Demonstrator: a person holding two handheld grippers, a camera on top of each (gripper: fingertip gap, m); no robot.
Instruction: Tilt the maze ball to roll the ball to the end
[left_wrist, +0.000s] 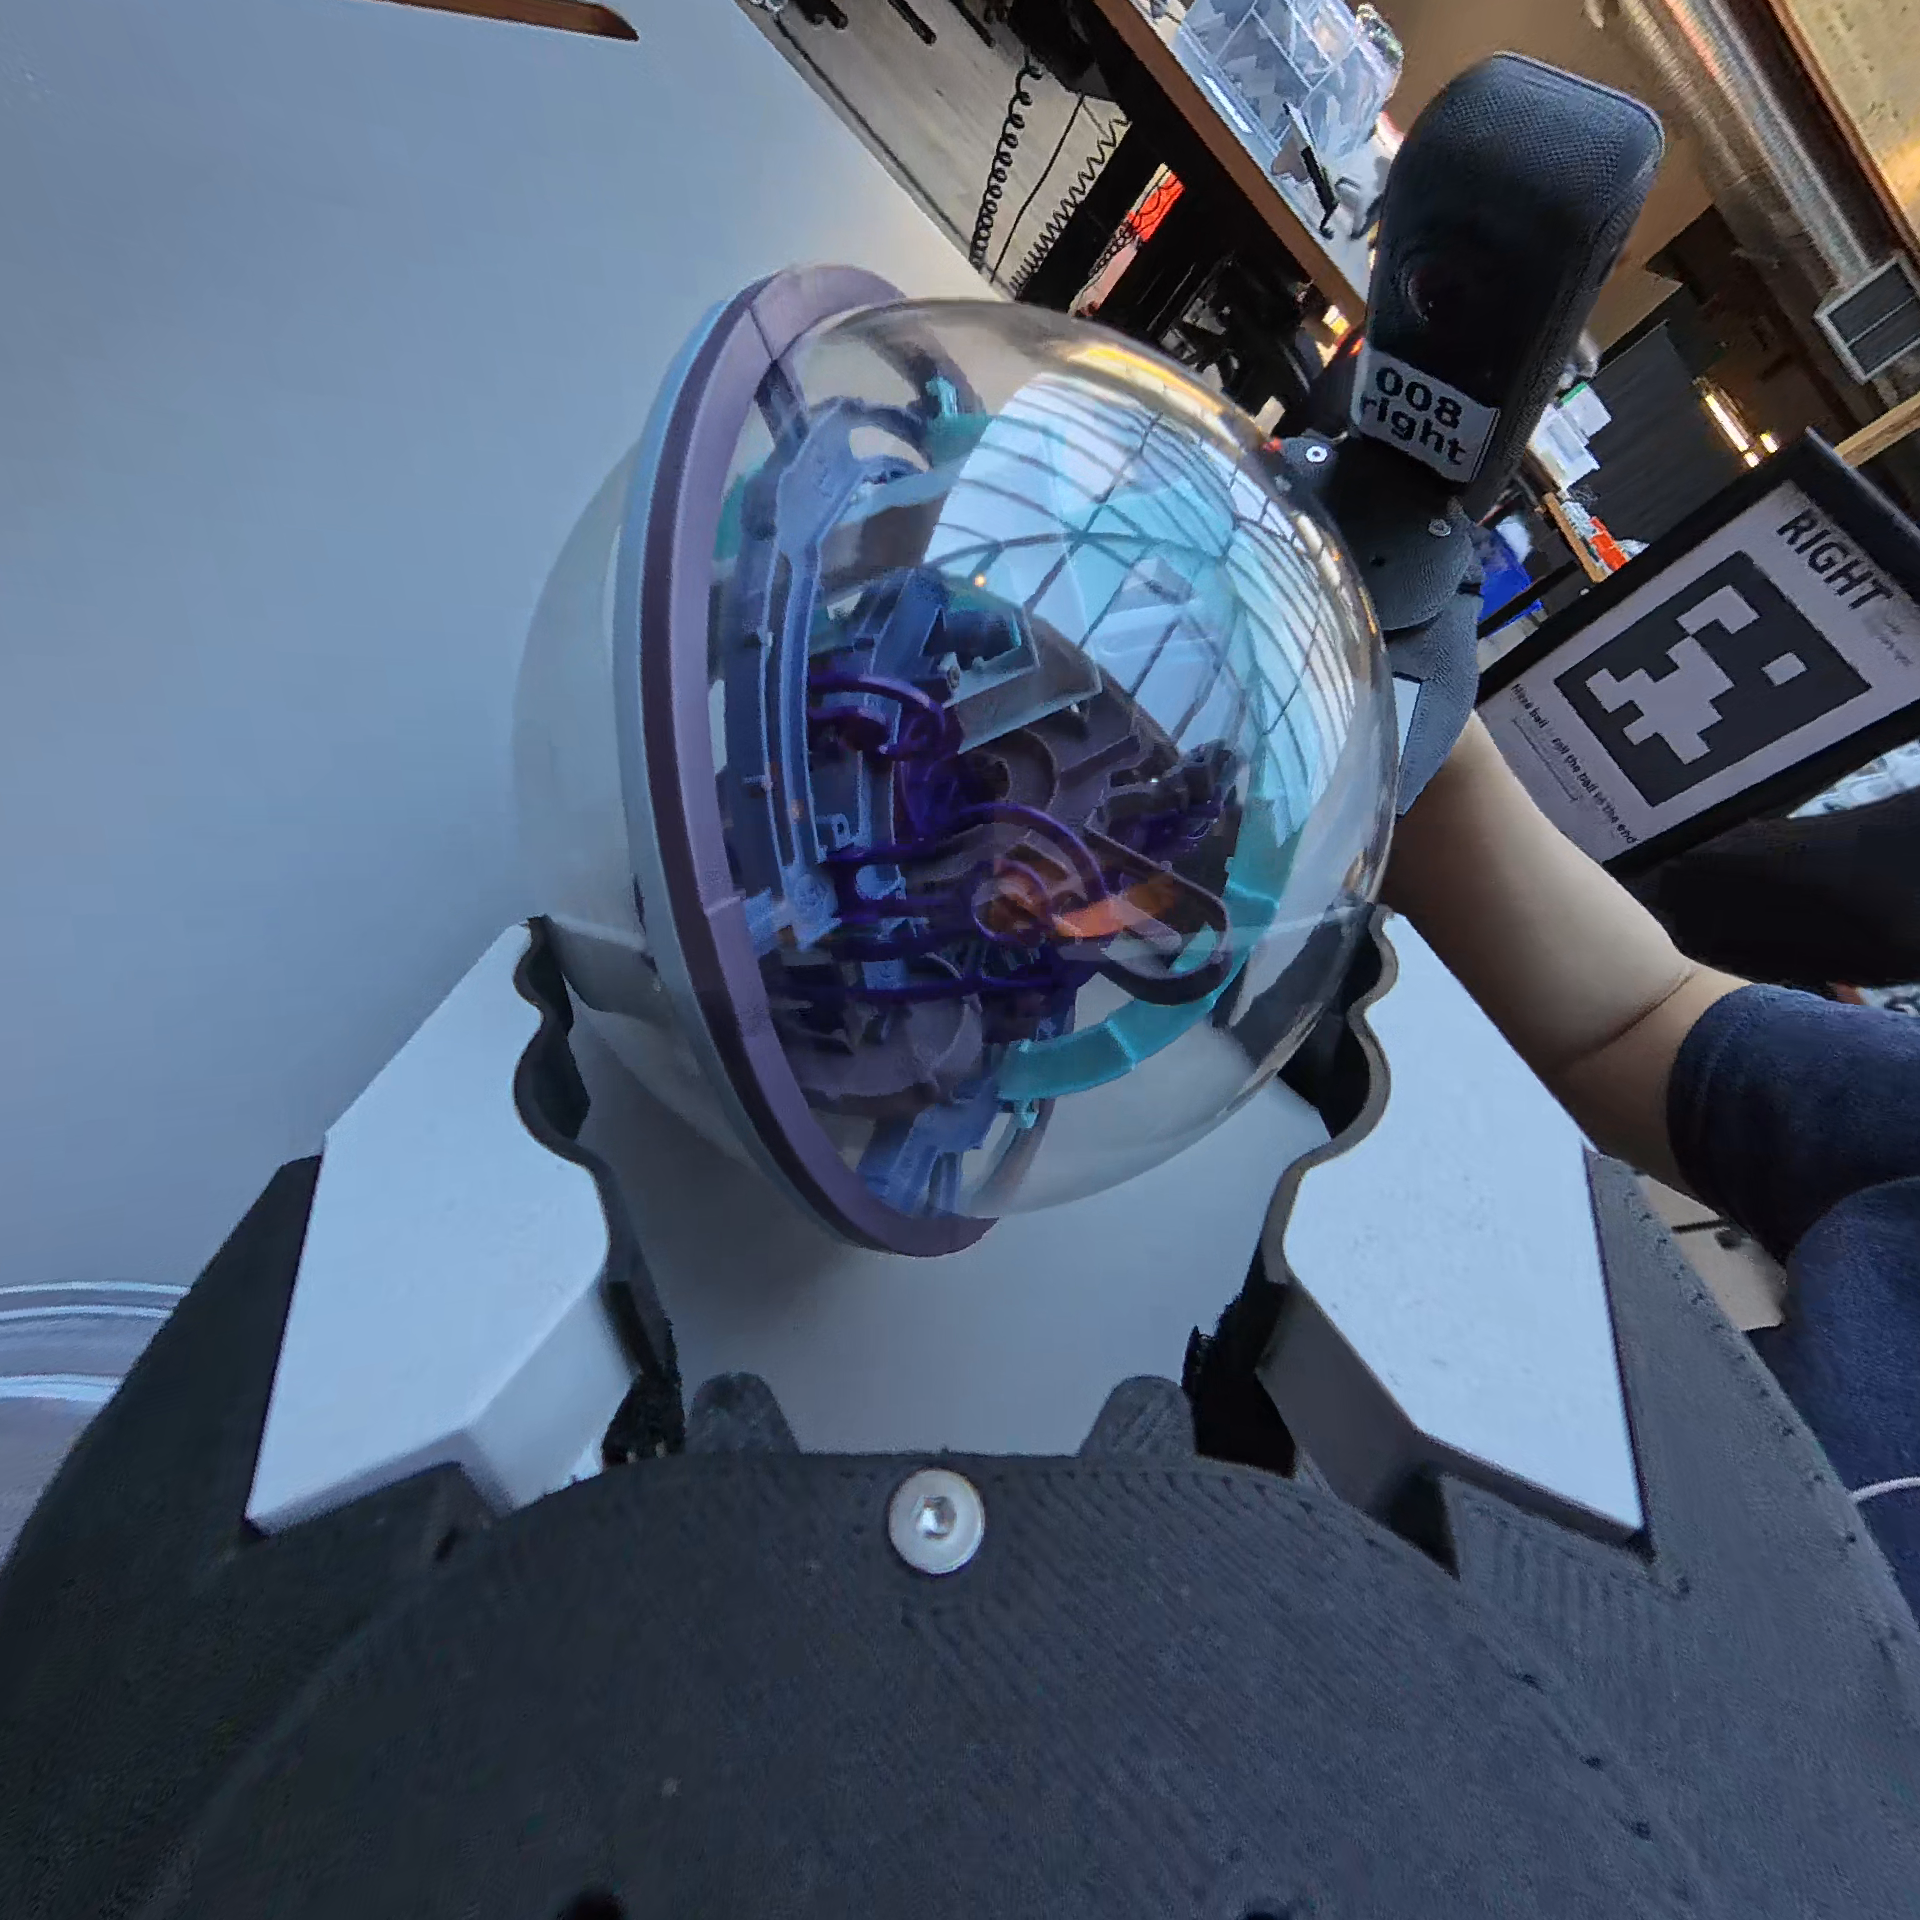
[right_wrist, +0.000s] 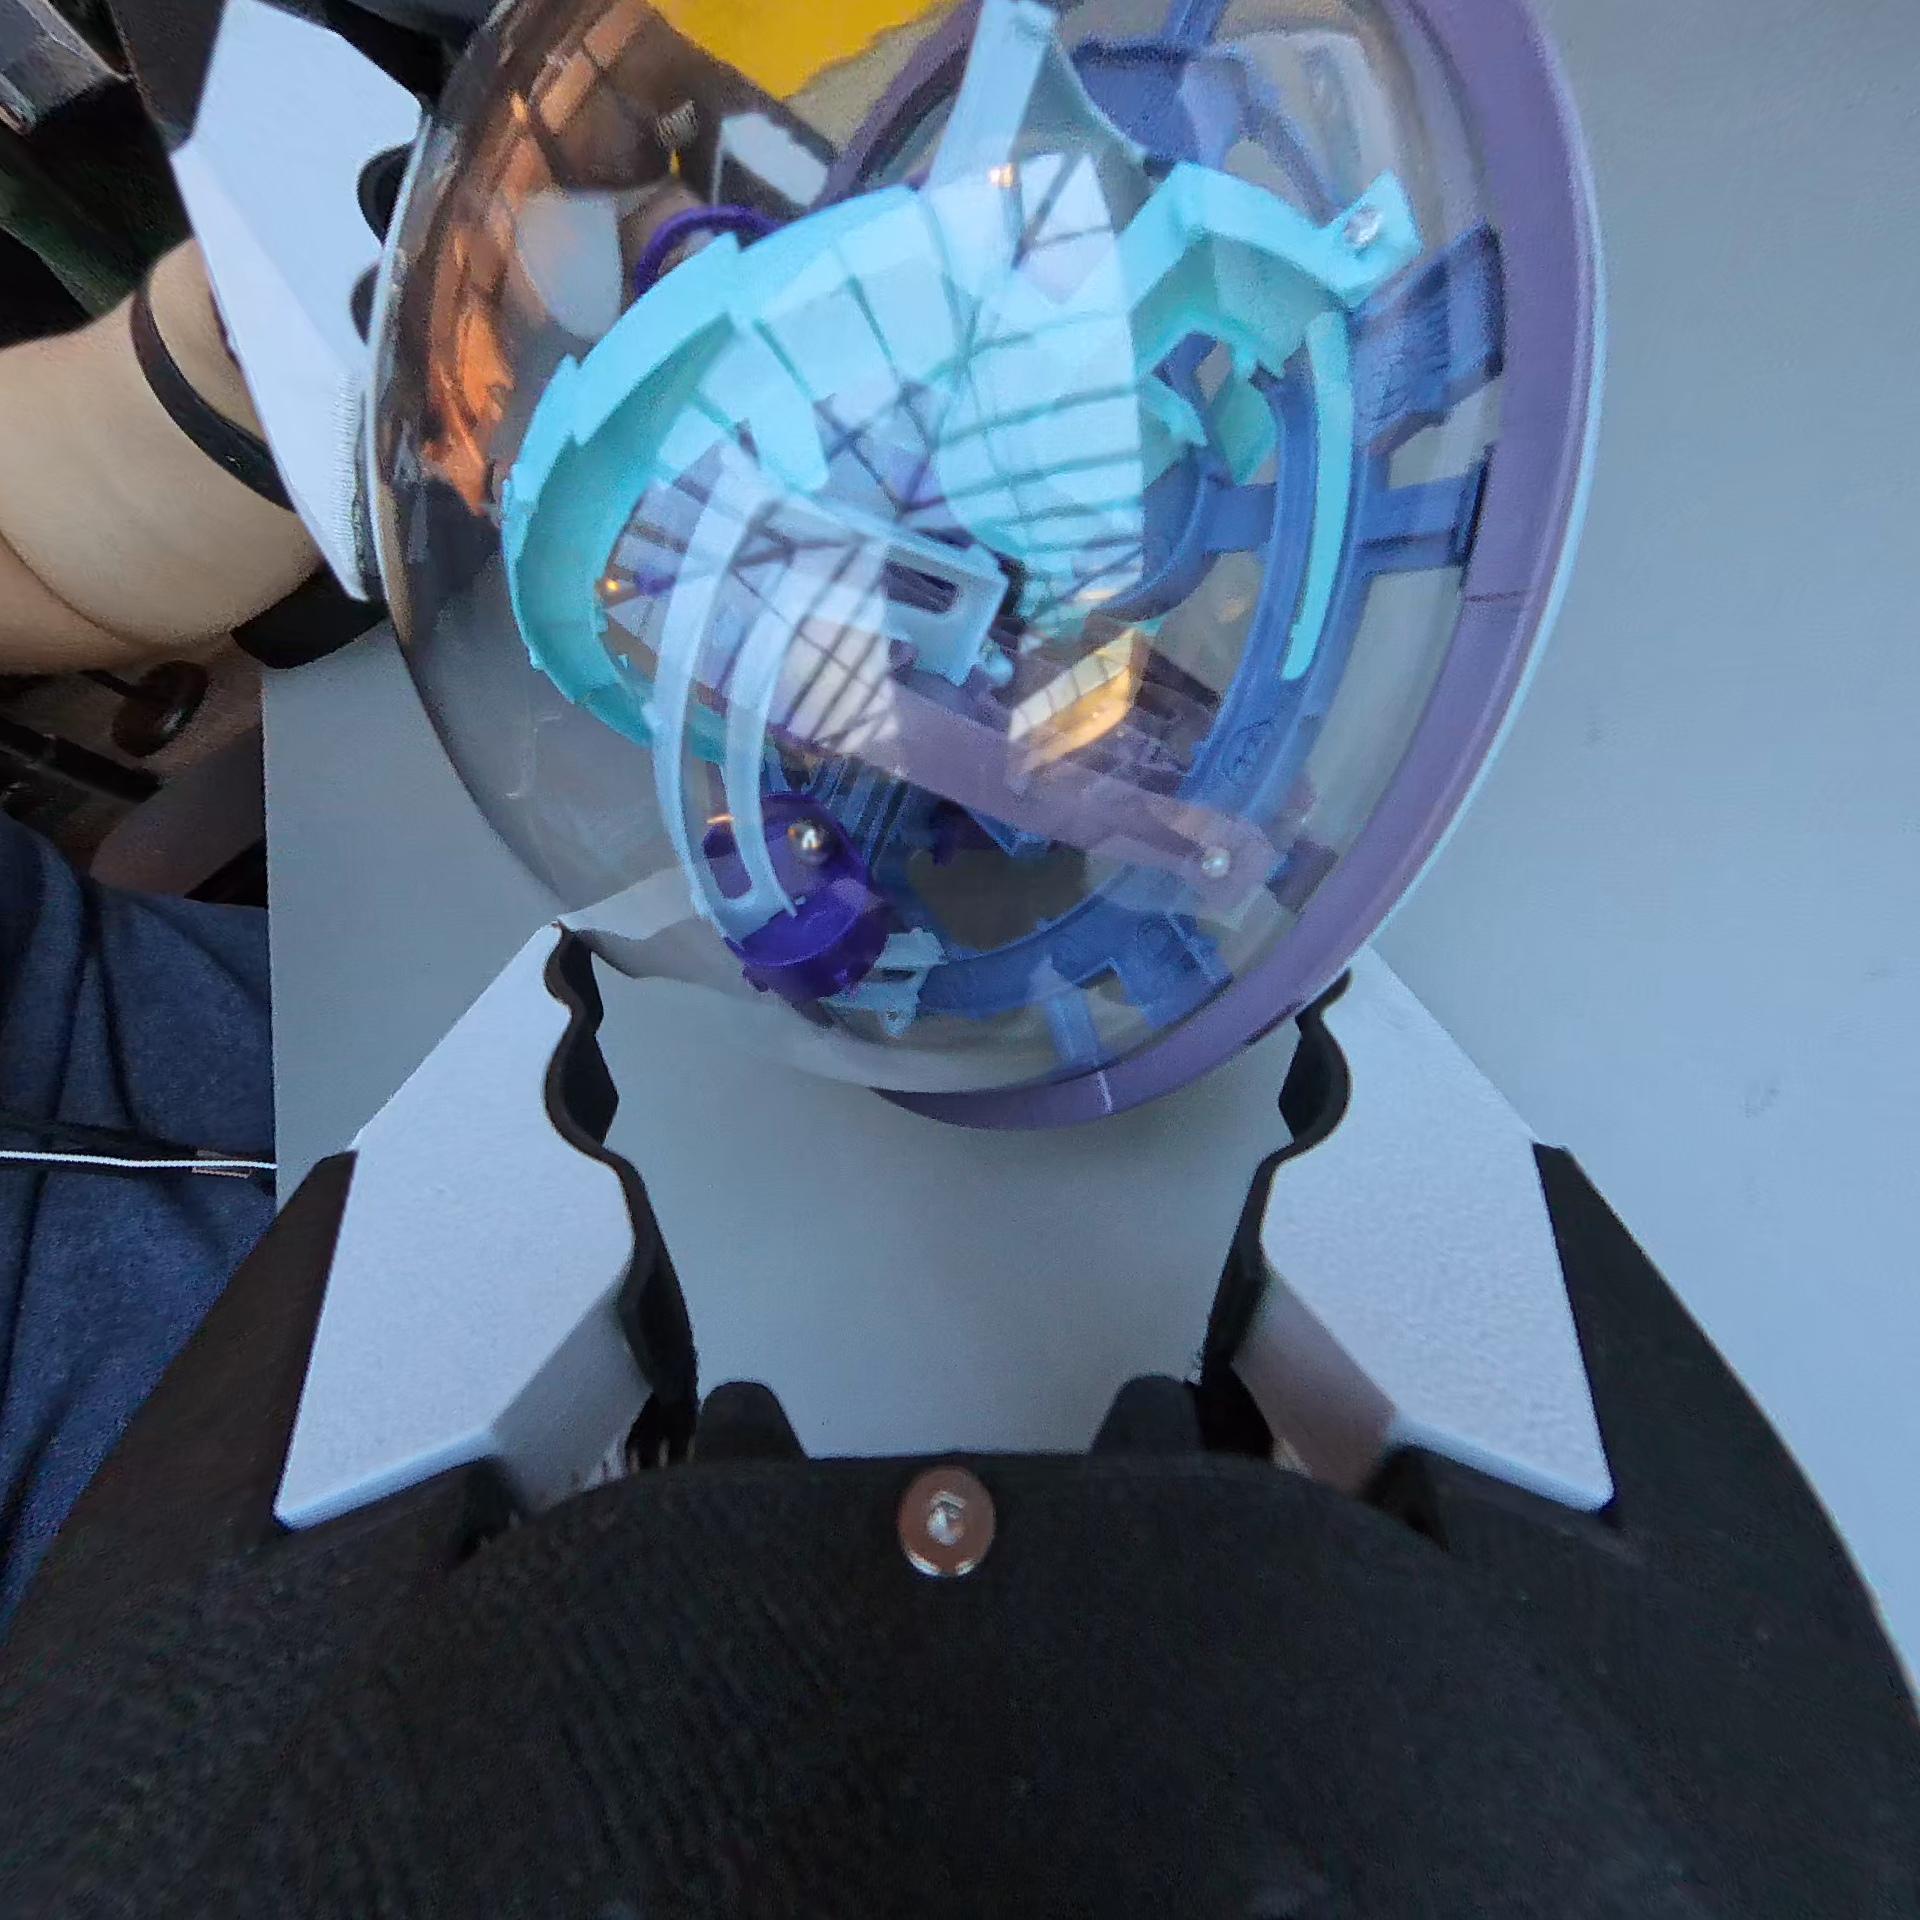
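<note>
The maze ball (left_wrist: 997, 769) is a clear sphere with a purple rim ring and blue, teal and purple tracks inside. My left gripper (left_wrist: 956, 935) is shut on it, with a fingertip pressed on each lower side. The ball is tilted, and its ring runs steeply from upper left to lower right. In the right wrist view the maze ball (right_wrist: 987, 540) fills the upper frame. My right gripper (right_wrist: 945, 971) is shut on it from the other side. A small silver ball (right_wrist: 808, 847) sits by a dark purple piece low in the maze.
The white table top (left_wrist: 260, 520) lies behind the ball. The right gripper's black camera housing (left_wrist: 1496, 260) and a person's forearm (left_wrist: 1538, 935) are at the right. A board with a black-and-white marker (left_wrist: 1714, 675) and cluttered workbenches (left_wrist: 1247, 156) stand beyond. A clear curved object (left_wrist: 62, 1351) shows at the left edge.
</note>
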